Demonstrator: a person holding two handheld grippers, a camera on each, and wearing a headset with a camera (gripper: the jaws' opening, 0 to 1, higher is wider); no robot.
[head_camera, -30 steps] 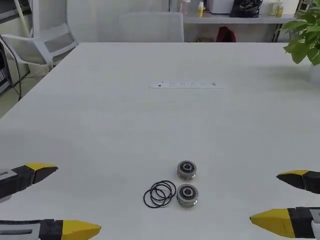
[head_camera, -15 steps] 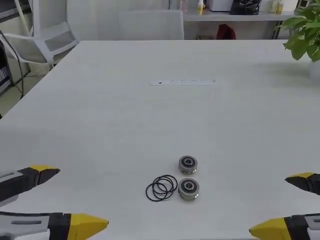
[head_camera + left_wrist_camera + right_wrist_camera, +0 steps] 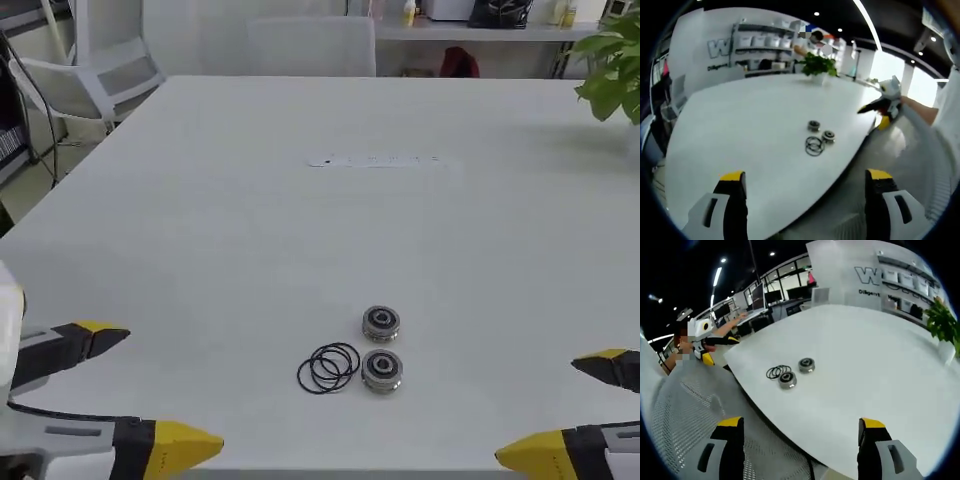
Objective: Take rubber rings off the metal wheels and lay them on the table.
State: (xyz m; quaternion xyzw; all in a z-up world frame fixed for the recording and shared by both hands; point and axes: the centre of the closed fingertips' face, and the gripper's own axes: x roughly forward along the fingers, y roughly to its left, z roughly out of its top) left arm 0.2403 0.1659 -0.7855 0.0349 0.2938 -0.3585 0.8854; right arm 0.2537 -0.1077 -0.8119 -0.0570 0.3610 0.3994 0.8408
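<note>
At the near edge of the worktop (image 3: 300, 240) the left claw (image 3: 172, 386) and the right claw (image 3: 537, 410) hang well apart from each other. Each has its jaws spread wide and holds nothing.

Between them and a little farther in lies a loose cluster of rubber rings (image 3: 328, 367), flat on the surface, just beside the nearer wheel (image 3: 382, 369). The farther wheel (image 3: 381, 322) sits close behind it.

The task looks to be at or near its end. The rings are already off and laid down, though whether a ring remains in either wheel's groove is too small to tell.

If one does, the next move calls for one claw to pin the wheel while the other pinches the thin ring and peels it outward.

Beyond lie a socket strip (image 3: 375, 160) and a plant (image 3: 612, 75).
</note>
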